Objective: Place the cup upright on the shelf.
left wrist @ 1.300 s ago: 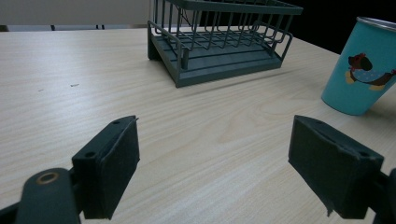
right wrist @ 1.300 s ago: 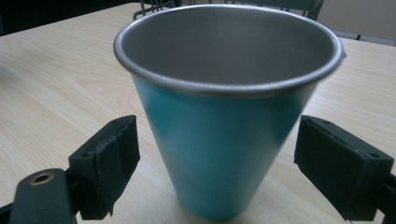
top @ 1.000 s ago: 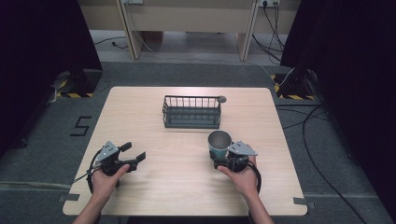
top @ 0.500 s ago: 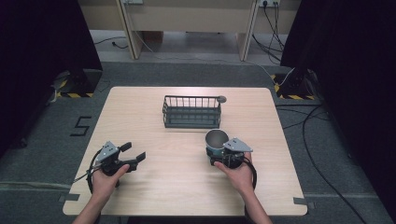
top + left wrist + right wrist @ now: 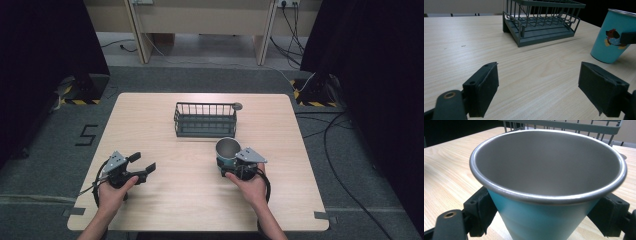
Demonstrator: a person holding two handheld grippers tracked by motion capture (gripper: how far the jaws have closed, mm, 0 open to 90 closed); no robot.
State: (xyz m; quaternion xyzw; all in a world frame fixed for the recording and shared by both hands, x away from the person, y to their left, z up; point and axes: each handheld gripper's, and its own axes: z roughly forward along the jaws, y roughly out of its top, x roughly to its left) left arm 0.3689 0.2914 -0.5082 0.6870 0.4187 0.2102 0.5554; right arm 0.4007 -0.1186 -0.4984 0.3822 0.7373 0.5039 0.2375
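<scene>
My right tongs [image 5: 231, 167]: pinching the teal cup [image 5: 227, 151] low on its sides, jaws pressed against both walls.
Cup: upright, open mouth up, at 5 o'clock on the counter [image 5: 165, 210], just at 6 o'clock of the wire rack [image 5: 205, 120].
My left tongs [image 5: 142, 166]: spread wide, holding nothing, at 7 o'clock, well apart from the cup.

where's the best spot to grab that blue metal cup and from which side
Grip the blue cup across its lower wall, coming level from the person's side, as the right gripper does: it stands upright, tapers downward, and has no handle to catch.
</scene>
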